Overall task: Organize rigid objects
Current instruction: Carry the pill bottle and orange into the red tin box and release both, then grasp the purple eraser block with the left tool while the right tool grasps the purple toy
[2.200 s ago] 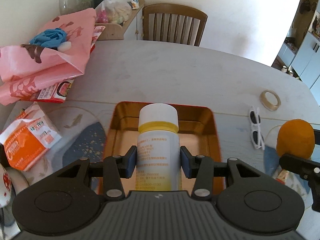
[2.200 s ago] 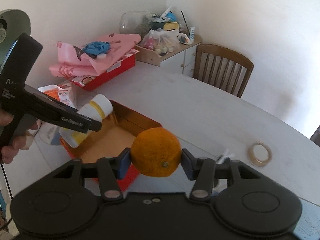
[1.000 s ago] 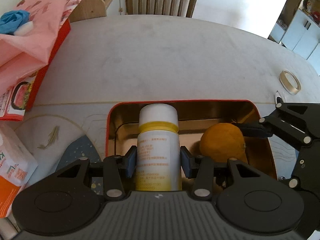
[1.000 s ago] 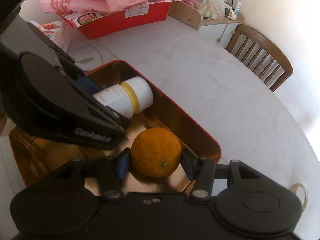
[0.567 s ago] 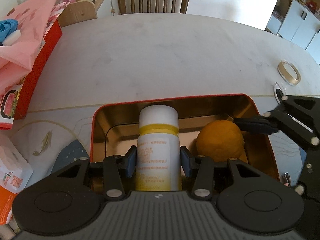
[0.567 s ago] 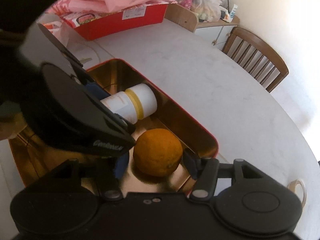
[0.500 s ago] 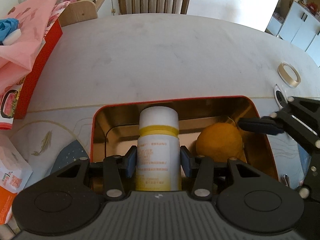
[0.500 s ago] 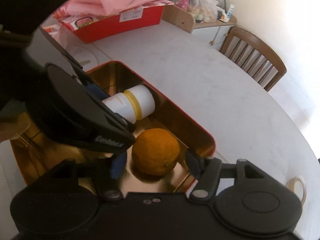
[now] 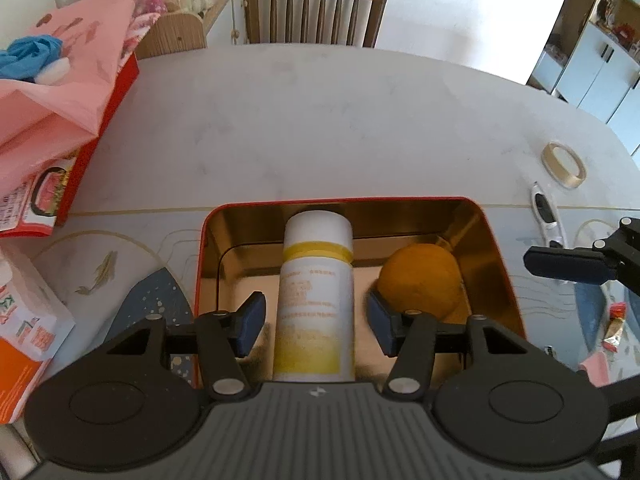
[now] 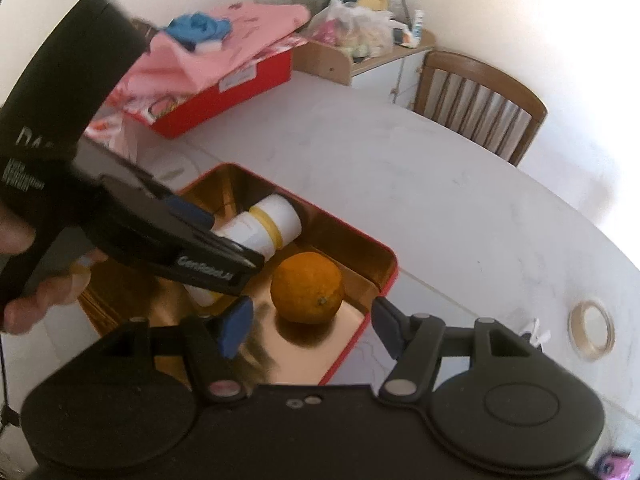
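A red tin tray (image 9: 502,256) with a gold inside sits on the table; it also shows in the right wrist view (image 10: 384,276). A white bottle with a yellow band (image 9: 316,292) lies in it, and an orange (image 9: 420,284) rests to its right. My left gripper (image 9: 314,322) is open, its pads apart from the bottle on both sides. My right gripper (image 10: 308,322) is open and drawn back above the tray's near edge, the orange (image 10: 307,293) free just beyond its fingers. The bottle (image 10: 264,226) lies partly behind the left gripper there.
A tape roll (image 9: 563,159) and white sunglasses (image 9: 546,212) lie right of the tray. A red box under a pink bag (image 9: 60,92) stands at the left, an orange packet (image 9: 24,340) near left. A wooden chair (image 9: 314,12) stands beyond the table.
Both grippers have opened. The left one let go of the bottle, which now lies in the tray. The right one released the orange and pulled back and up.
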The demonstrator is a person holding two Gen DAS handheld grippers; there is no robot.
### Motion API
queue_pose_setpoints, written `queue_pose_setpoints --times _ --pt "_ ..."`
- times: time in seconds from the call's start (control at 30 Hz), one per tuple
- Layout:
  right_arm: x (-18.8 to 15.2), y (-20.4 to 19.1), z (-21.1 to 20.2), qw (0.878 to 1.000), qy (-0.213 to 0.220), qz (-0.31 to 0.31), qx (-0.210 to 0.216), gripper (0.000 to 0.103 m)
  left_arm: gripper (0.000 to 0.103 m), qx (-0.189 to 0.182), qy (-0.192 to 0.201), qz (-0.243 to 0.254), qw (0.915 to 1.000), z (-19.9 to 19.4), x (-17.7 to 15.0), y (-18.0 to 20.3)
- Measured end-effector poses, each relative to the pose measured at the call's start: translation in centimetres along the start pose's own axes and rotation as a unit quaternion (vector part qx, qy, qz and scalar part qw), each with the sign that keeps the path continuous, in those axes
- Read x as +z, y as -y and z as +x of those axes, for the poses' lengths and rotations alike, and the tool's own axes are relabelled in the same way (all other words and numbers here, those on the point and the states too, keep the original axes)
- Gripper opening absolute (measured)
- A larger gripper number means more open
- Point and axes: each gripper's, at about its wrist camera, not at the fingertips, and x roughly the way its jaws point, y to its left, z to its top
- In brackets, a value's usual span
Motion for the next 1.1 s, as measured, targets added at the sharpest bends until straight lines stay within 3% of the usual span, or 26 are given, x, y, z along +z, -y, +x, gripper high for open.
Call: queue_pose_setpoints --times 0.33,0.63,0.8,1.1 --pt "-1.4 1.7 -5.2 0.998 0.038 0.058 0.004 0.077 0.059 -0.009 0.038 0.005 0.9992 -4.0 -1.0 2.2" --pt "-4.3 3.8 -10.3 0.993 0.073 0.095 -0.001 0.084 0.068 -0.021 0.073 0.022 0.9969 -8.2 -2.2 6.4" --pt "-6.4 5.6 -12.9 0.989 0.086 0.118 -0.001 0.094 0.076 -0.027 0.085 0.023 0.9958 -9.9 -3.2 9.2" --pt "-10.7 9.6 -16.8 0.987 0.094 0.129 -0.015 0.103 0.083 -0.036 0.091 0.022 0.995 -11.1 -4.9 14.2"
